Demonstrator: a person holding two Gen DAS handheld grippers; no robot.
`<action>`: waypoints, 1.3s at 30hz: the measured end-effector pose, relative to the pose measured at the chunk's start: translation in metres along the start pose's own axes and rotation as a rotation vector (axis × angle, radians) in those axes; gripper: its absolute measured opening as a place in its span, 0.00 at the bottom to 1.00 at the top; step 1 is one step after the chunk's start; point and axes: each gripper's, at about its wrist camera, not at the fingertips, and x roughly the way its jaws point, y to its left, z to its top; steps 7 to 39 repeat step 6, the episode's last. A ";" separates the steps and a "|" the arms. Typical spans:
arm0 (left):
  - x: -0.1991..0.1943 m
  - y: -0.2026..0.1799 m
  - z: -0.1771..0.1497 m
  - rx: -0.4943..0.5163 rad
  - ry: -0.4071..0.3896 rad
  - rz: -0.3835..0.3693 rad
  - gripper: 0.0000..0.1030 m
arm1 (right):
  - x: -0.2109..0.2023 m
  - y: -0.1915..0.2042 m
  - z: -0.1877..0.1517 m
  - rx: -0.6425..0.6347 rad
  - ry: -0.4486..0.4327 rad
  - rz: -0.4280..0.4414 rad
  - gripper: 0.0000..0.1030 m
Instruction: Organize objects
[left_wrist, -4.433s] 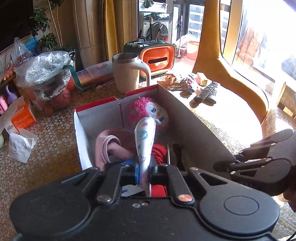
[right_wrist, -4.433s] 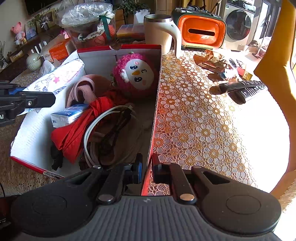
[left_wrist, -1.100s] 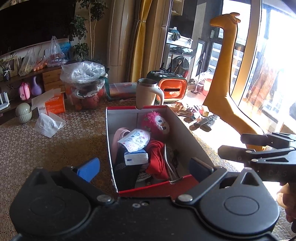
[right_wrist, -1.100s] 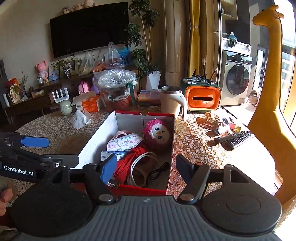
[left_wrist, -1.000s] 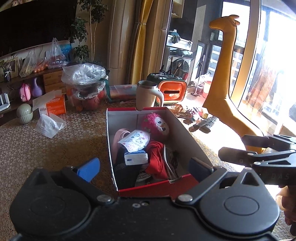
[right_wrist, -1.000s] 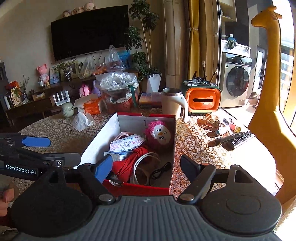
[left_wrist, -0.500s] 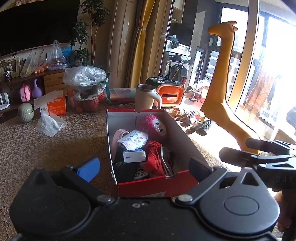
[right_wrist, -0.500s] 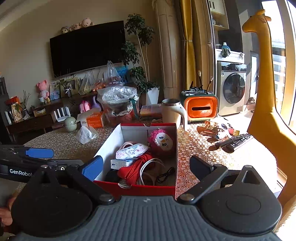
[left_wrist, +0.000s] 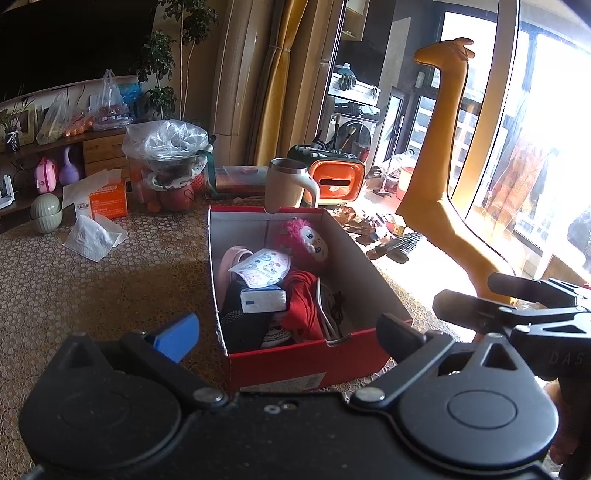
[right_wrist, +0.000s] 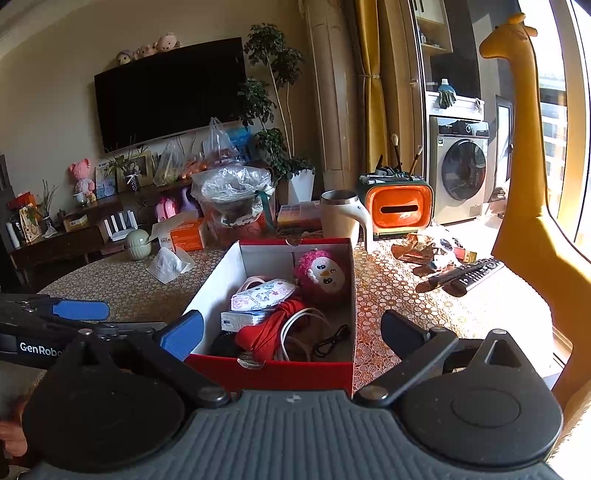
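A red shoebox (left_wrist: 303, 356) stands on the lace-covered table, just past both grippers. Inside lie a pink plush doll (left_wrist: 304, 243), a printed packet (left_wrist: 262, 267), a tissue pack (left_wrist: 263, 299), a red cloth (left_wrist: 303, 306) and a white cable (right_wrist: 295, 328). My left gripper (left_wrist: 288, 332) is open and holds nothing, its fingers spread either side of the box's near end. My right gripper (right_wrist: 291, 332) is open just as wide and is also empty, in front of the box's front wall (right_wrist: 273, 371). Each gripper shows at the edge of the other's view.
Behind the box stand a cream mug (left_wrist: 290, 186), an orange tissue holder (left_wrist: 338, 181) and a plastic-wrapped basket (left_wrist: 166, 166). An orange carton (left_wrist: 107, 201) and crumpled tissue (left_wrist: 92, 236) lie to the left. Remotes (right_wrist: 469, 275) and a tall yellow giraffe (left_wrist: 439, 184) are to the right.
Earlier the left gripper held the printed packet and the right gripped the box wall; both have let go. Both have drawn back from the box, and the right jaws have spread wider.
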 end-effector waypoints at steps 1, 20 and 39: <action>0.000 0.000 0.000 0.000 0.000 0.001 0.99 | 0.000 0.000 0.000 0.000 0.001 0.000 1.00; 0.000 0.000 -0.001 0.003 -0.001 0.004 0.99 | 0.001 -0.001 -0.001 0.005 0.008 -0.001 1.00; 0.000 0.000 -0.001 0.003 -0.001 0.004 0.99 | 0.001 -0.001 -0.001 0.005 0.008 -0.001 1.00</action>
